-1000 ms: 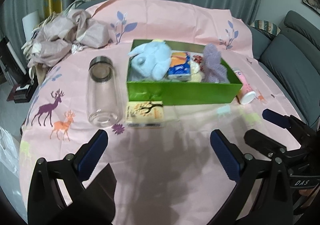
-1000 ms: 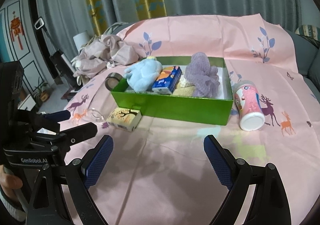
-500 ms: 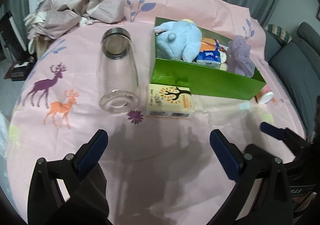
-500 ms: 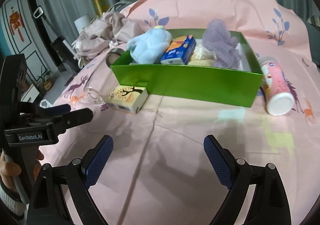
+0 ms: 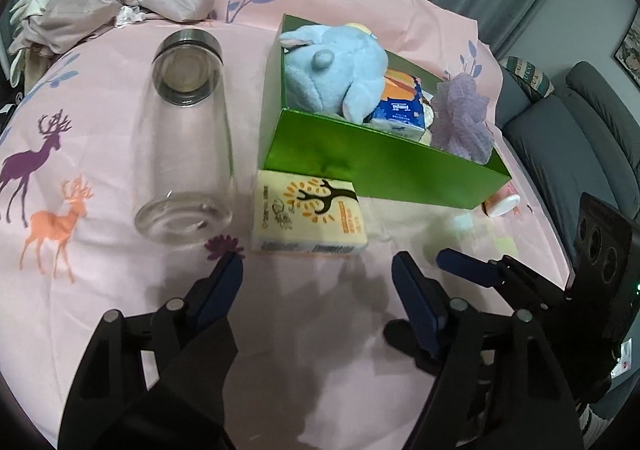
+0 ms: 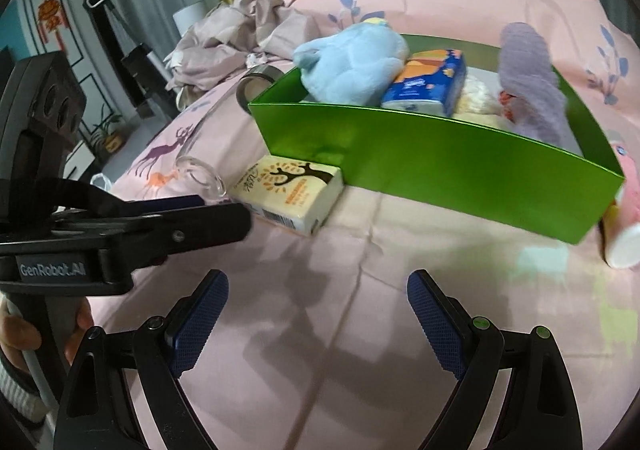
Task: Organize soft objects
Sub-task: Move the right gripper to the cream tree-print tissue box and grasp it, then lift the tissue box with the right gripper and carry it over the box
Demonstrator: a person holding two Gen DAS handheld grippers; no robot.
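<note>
Left wrist view shows a pink deer-print tablecloth [image 5: 100, 290] filling the frame, with a green box [image 5: 384, 166] at centre right holding a blue plush toy [image 5: 332, 70], a blue tissue pack [image 5: 400, 106] and a purple mesh sponge [image 5: 464, 118]. A clear glass jar [image 5: 188, 138] lies on its side at centre left. Just below the box's near wall sits a cream tissue pack [image 5: 308, 218]. The left gripper [image 5: 318, 278], low in the frame, has just been narrowing its jaws, with nothing between them. In the right wrist view the right gripper [image 6: 318, 302] stands wide apart over bare cloth.

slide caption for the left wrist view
Open left gripper, its jaws just closing, nears tissue pack beside green box.
</note>
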